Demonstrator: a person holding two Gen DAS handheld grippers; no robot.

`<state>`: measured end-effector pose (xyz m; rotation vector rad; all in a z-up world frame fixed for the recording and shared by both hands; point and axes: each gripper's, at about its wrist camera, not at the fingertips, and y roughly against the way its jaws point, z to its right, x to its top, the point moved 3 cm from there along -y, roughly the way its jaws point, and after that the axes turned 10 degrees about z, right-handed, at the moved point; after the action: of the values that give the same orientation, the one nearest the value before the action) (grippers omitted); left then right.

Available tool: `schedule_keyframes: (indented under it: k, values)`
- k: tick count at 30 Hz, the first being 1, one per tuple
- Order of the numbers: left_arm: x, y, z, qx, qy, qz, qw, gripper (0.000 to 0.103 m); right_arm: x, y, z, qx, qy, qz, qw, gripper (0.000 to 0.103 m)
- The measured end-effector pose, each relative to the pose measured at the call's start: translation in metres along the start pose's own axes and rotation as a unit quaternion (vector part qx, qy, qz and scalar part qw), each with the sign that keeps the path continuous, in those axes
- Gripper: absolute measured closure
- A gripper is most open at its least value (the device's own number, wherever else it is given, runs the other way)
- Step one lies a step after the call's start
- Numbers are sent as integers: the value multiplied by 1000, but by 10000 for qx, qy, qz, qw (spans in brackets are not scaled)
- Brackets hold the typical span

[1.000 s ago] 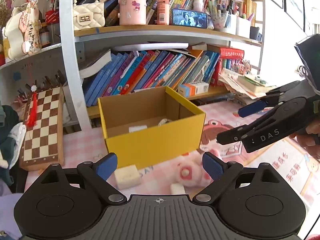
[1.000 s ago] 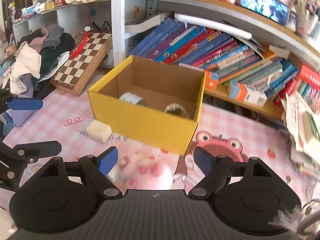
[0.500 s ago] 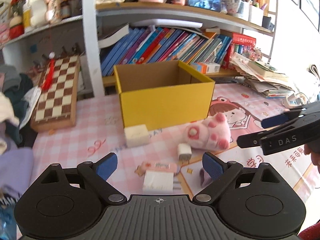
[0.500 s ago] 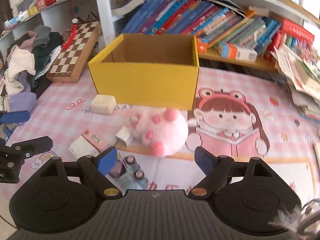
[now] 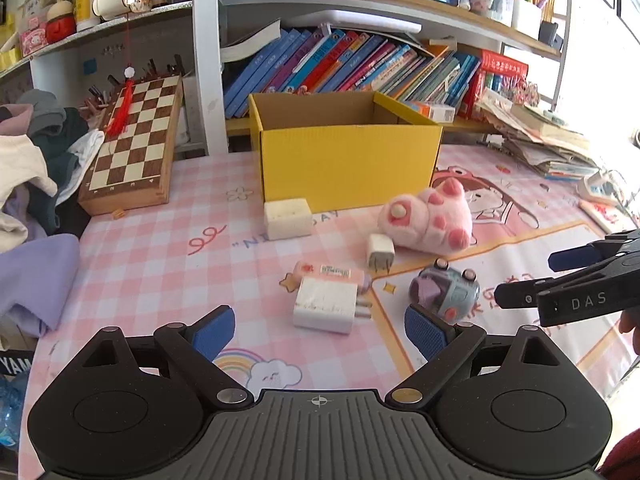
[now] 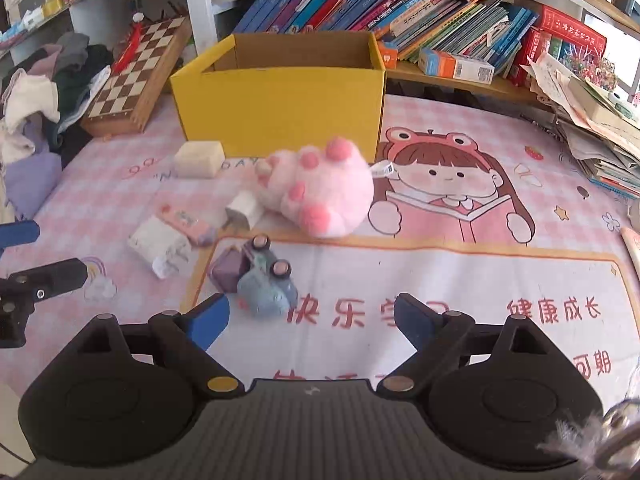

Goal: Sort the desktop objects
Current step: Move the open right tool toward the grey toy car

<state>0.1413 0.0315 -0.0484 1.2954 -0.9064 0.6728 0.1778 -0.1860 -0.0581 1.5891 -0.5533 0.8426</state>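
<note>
A yellow box (image 5: 348, 168) stands open-topped at the back of the tabletop (image 5: 160, 248), close under the bookshelf (image 5: 360, 68), a likely place for loose things to be gathered; its inside is hidden from both views at this angle. In front of it the small objects lie scattered on the pink checked mat. A cream block (image 5: 288, 218) sits just beside the box's front left corner. A pink plush paw (image 5: 430, 218) lies near the front right corner, with a small white plug (image 5: 380, 254) touching its near edge. Closer to the cameras are a flat pink packet (image 5: 330, 272) and a larger white charger (image 5: 326, 310) that rests against it, prongs pointing right. A grey-blue toy car (image 6: 266, 280) lies tipped over with its wheels up, against a small purple piece.

The left gripper (image 5: 318, 332) hovers low over the near edge of the mat, its jaws spread wide and empty, with the white charger lying just ahead between them. The right gripper (image 6: 310, 318) is held likewise, jaws apart and holding nothing, the toy car just ahead of its left finger. Each tool also shows at the side of the other's view.

With six things lying outside the box, the sorting looks unfinished. Both grippers are placed to take whatever lies nearest.
</note>
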Motion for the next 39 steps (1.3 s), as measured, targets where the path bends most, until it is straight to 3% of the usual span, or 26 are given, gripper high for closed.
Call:
schedule_keyframes:
  k: [10, 17, 21, 31, 35, 39]
  values:
    - [-13, 2, -2, 308, 197, 6, 9993, 5, -11, 1, -10, -365, 301, 166, 9987, 3]
    - [-17, 4, 4, 392, 65, 228, 9990, 5, -12, 2, -8, -308, 213, 252, 9990, 2]
    - [-16, 1, 8, 355, 9, 191, 9992, 5, -9, 4, -7, -415, 231, 398, 9981, 2]
    - [-18, -8, 14, 326, -69, 37, 9994, 5, -10, -5, -5, -262, 175, 190, 9993, 2]
    - [-15, -15, 15, 117, 6, -300, 9995, 7, -8, -9, -3, -89, 77, 123, 9999, 11]
    - [-12, -15, 15, 194, -21, -184, 9996, 8, -6, -16, -4, 68, 119, 23, 9999, 25]
